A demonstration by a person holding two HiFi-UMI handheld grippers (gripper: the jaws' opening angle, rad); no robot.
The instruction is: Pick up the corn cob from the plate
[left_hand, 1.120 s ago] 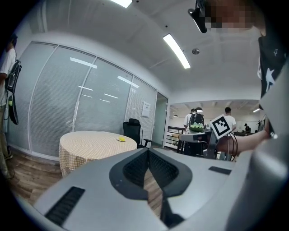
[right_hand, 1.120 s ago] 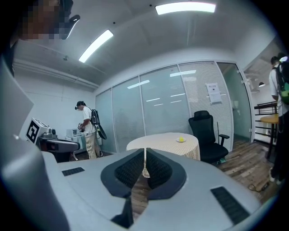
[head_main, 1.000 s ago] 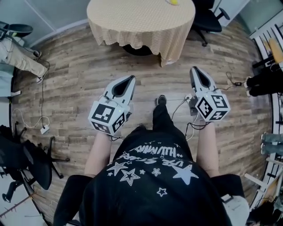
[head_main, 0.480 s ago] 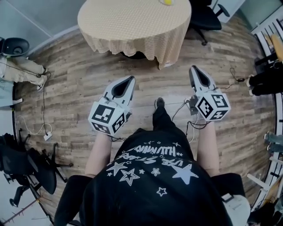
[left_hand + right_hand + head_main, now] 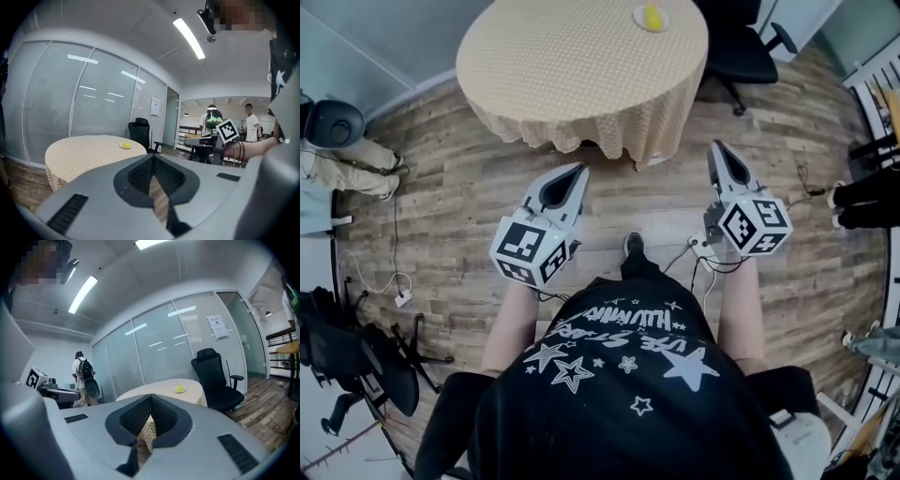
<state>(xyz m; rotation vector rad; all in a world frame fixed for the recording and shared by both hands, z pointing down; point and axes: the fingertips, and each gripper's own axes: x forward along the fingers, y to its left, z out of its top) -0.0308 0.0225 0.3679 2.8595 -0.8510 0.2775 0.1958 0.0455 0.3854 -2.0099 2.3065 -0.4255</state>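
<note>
The left gripper (image 5: 575, 172) hangs over the wooden floor (image 5: 459, 206), jaws closed tip to tip on nothing. Ahead stands the round table (image 5: 553, 75), with the yellow corn cob (image 5: 652, 16) on its plate (image 5: 638, 18) near the far edge, well apart from both grippers. The right gripper (image 5: 717, 150) is likewise closed and empty

One round table (image 5: 581, 66). One plate (image 5: 637, 21) on top. One yellow corn cob (image 5: 652, 16) on that plate. Two grippers: one left gripper (image 5: 579, 170), one right gripper (image 5: 715, 146). Two black chairs: one chair by the table (image 5: 741, 47), one chair at the left edge (image 5: 352, 349).
</note>
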